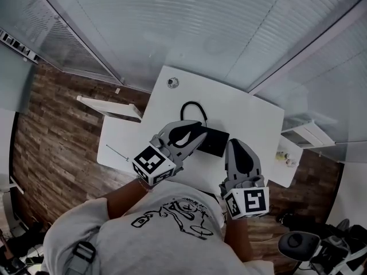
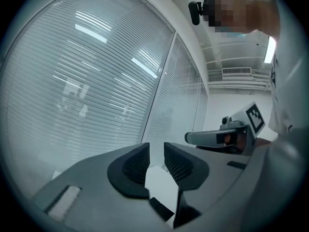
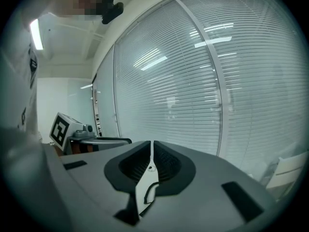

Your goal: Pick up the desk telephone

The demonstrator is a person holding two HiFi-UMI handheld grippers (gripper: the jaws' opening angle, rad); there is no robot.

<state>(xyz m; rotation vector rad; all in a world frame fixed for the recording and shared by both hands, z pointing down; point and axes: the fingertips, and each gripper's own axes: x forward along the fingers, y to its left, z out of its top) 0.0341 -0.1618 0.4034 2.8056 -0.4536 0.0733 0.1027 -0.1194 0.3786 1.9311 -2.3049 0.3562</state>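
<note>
Seen from above, a flat black rectangular desk telephone with a looped black cord lies near the middle of a white surface. The grey left claw reaches in with its tip over the telephone's left end; its jaws are drawn together to a thin gap with nothing between them, and whether it touches the telephone cannot be told. The grey right claw is just to the telephone's right, jaws pressed together and empty, with window blinds beyond the surface.
</note>
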